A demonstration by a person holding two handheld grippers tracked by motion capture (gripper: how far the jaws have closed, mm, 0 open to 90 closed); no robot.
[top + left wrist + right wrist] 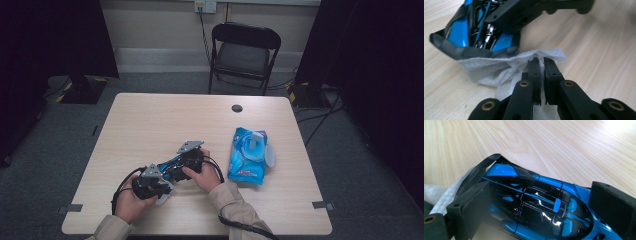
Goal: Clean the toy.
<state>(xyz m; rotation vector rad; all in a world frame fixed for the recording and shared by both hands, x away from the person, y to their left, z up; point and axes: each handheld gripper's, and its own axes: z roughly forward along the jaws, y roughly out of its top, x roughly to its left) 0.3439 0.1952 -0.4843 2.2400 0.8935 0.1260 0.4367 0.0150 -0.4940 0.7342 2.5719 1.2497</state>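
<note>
Wiping is the step in hand: the left hand-held gripper (541,62) is clenched on a folded white wipe (499,67), its jaws nearly together with the cloth pinched between them, and the wipe is pressed against the black rear wing of a blue and black model car (536,207). The right hand-held gripper (192,156) grasps the car across its body, one pad on each flank, and holds it near the front edge of the tabletop (150,120), left of the middle. A blue pack of wipes (248,155) lies further right, its lid flipped open. To do this well, I judge the right grip should stay firm but gentle, since the glossy shell could slip or scuff, while the left draws the wipe along the wing in short strokes, keeping the jaw tips off the paint and letting only cloth touch. Thin parts such as the wing look fragile, so light pressure seems wise.
</note>
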